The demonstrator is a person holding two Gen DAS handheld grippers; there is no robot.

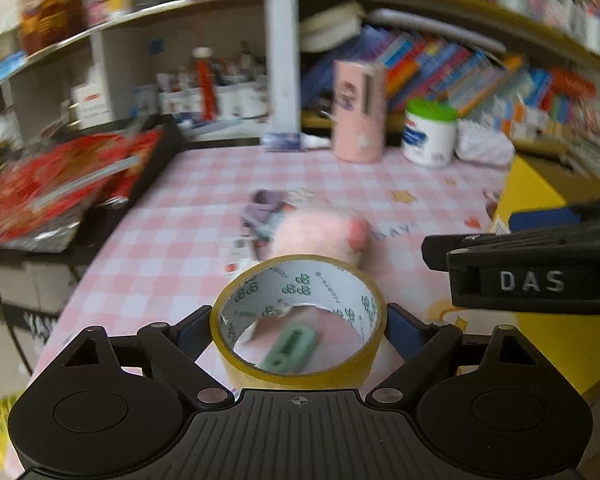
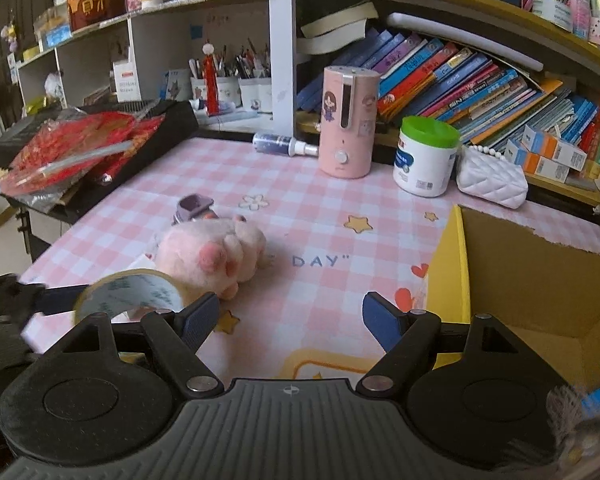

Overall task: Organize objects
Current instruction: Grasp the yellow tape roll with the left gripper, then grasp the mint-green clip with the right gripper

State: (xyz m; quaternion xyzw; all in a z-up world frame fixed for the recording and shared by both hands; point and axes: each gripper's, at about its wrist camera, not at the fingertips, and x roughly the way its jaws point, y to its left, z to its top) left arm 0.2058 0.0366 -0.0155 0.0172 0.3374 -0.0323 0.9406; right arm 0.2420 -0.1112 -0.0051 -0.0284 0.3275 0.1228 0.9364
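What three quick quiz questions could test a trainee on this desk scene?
1. True or false: the left gripper holds a roll of tape.
2. What sits between the right gripper's fingers: A) the plush pig, B) nothing, C) the white jar?
3. What colour is the lid of the white jar?

Key: 1 true; 2 B; 3 green.
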